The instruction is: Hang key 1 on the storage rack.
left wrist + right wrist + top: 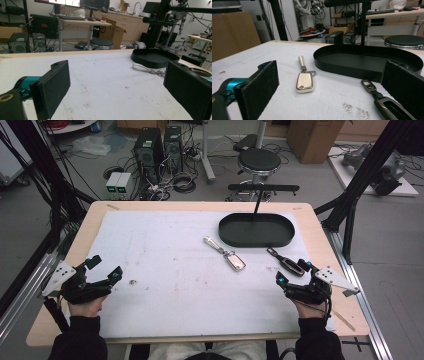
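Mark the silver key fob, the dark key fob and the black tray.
silver key fob (304,82), right gripper view, middle of its shiny case.
dark key fob (290,265), high view, middle of its body.
black tray (256,241), high view, near wall of the rim.

Grey floor strewn with cables (180,182) — two PC towers (159,146), round black stool (258,160), cardboard box (312,137) behind the table. Desk with monitors (83,21) farther back — light dim.
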{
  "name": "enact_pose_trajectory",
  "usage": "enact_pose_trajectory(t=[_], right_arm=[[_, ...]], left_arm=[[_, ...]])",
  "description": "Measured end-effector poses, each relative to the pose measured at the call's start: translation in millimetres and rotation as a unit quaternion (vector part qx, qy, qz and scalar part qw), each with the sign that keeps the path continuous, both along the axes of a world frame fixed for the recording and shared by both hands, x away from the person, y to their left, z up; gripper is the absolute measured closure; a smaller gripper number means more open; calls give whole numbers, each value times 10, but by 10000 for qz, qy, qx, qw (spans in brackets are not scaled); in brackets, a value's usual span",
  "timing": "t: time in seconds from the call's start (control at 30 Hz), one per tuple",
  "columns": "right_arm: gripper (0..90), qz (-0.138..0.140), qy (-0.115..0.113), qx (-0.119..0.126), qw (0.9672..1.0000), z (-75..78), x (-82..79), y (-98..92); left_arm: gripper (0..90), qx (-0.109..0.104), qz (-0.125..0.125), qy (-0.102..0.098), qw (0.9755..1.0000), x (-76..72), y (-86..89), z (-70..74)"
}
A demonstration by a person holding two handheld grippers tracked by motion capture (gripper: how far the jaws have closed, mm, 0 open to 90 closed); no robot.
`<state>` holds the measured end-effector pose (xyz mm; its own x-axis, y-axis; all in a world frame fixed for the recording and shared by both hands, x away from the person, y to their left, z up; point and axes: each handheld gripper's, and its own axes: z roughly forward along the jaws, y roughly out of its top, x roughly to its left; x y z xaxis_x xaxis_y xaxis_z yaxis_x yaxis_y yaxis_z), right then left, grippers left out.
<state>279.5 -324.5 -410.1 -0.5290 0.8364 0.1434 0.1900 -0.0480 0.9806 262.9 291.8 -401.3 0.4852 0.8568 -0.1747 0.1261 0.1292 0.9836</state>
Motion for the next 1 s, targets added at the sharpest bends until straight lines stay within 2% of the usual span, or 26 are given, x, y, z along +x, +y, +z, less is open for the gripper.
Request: enact_pose_trajectory(t=[0.67, 1.0], right_arm=[[8, -21, -7, -41, 10000, 1, -1, 0], [8, -48, 80, -70, 9999, -8, 17, 10]], left_arm=[[74, 39, -29, -3, 10000, 3, 1, -2], [74, 47, -25, 0, 10000, 3, 0, -3]])
